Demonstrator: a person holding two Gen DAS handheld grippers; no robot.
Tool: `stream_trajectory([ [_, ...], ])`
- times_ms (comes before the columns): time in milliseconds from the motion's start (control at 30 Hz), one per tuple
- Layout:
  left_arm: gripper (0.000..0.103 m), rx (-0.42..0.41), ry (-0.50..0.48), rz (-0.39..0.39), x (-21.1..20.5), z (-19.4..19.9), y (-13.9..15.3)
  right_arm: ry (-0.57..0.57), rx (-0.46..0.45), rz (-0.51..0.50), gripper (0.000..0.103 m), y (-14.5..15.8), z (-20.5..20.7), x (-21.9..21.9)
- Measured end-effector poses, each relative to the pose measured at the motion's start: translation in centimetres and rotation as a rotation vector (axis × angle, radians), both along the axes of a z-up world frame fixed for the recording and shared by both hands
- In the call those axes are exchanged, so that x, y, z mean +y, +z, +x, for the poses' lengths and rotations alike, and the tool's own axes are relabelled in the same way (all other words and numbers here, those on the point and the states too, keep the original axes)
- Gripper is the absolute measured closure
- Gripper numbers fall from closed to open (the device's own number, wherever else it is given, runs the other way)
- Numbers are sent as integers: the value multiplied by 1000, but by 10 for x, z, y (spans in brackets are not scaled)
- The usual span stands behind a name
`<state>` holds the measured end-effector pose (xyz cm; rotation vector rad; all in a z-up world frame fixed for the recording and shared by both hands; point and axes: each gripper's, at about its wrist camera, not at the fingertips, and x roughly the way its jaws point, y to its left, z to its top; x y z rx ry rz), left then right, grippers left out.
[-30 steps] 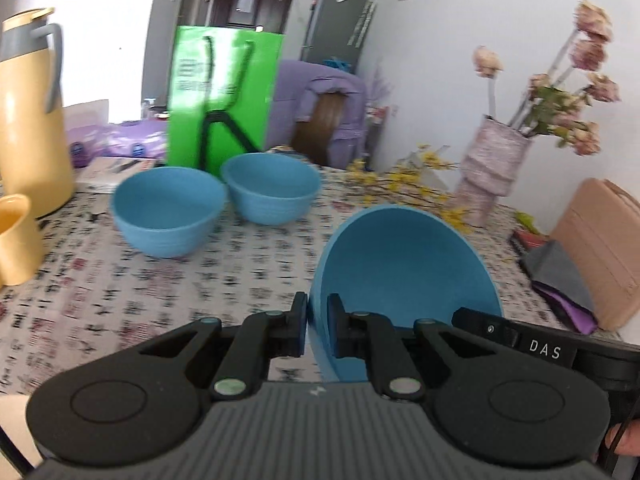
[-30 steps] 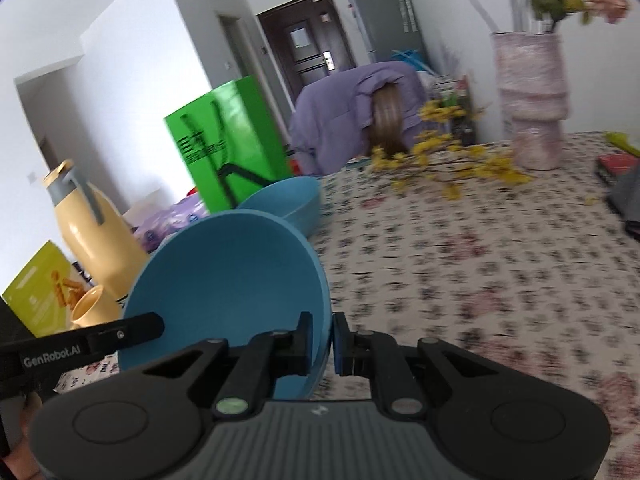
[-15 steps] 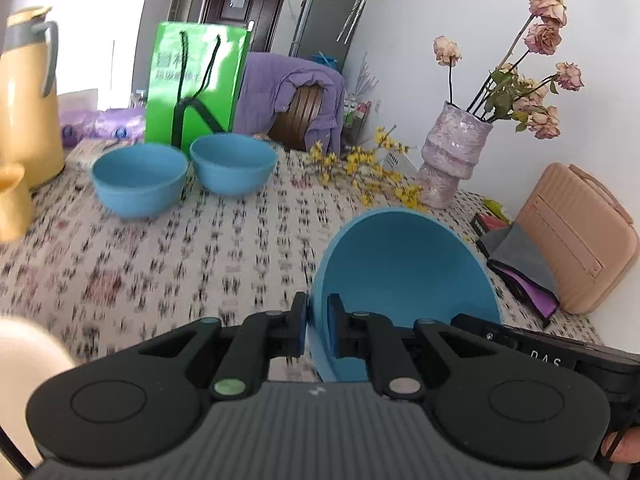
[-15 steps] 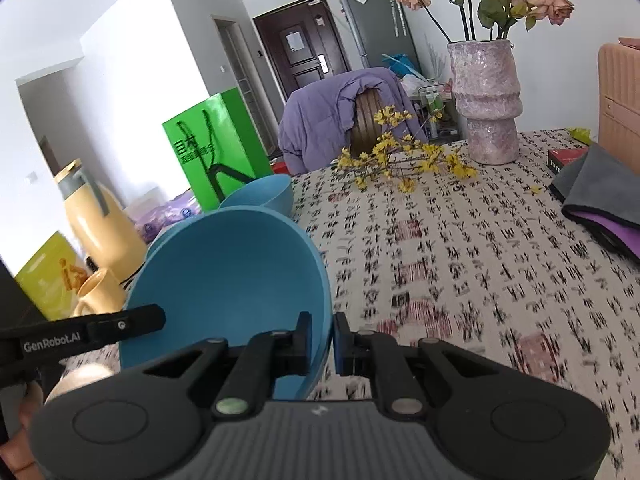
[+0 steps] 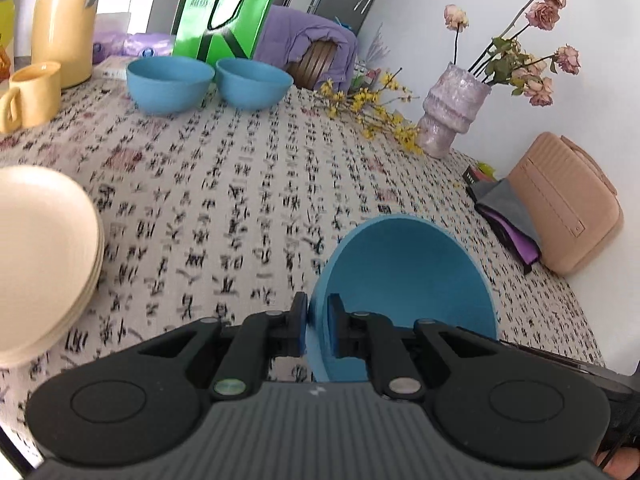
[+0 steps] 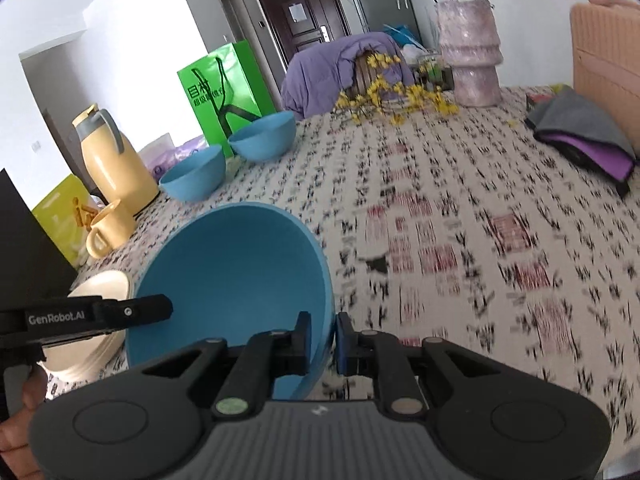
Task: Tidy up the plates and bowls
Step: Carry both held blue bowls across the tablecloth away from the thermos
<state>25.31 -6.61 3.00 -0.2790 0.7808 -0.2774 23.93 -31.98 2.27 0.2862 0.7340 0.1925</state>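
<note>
Leftmost on the patterned desk [image 5: 248,184] sits a stack of cream plates [image 5: 44,256], close to the near edge. Behind it stand a yellow mug [image 5: 32,96] and a tall yellow thermos jug [image 5: 64,20], with a green paper bag [image 5: 226,12] further along the back edge. Two blue bowls [image 5: 170,82] rest upright side by side just in front of that bag, the second bowl [image 5: 254,82] almost touching the first.

Nearer the cameras, a third blue bowl [image 5: 404,292] is held tipped on its side above the desk, its hollow facing away from both views. The left gripper [image 5: 318,330] has its fingers [image 5: 334,328] pinched narrow on the bowl's left rim, one finger inside and one outside the wall. The right gripper [image 6: 322,340] straddles the opposite rim of the same held bowl [image 6: 232,280], its fingers [image 6: 344,340] narrow; the inner one lies against the wall, while a thin sliver of daylight shows beside the outer one.

Right of the bowl lie yellow flower sprigs [image 5: 368,108] on the desk, then a pinkish vase [image 5: 452,108] holding dried roses, a folded grey and purple cloth [image 5: 508,216], and a tan case [image 5: 568,208] against the wall at the far right.
</note>
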Motion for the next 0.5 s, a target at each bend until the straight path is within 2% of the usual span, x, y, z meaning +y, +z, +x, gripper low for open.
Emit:
stream_trajectory([
  [500, 92, 53, -3, -15, 3, 6, -19, -15, 52, 21, 88, -19, -3, 1],
])
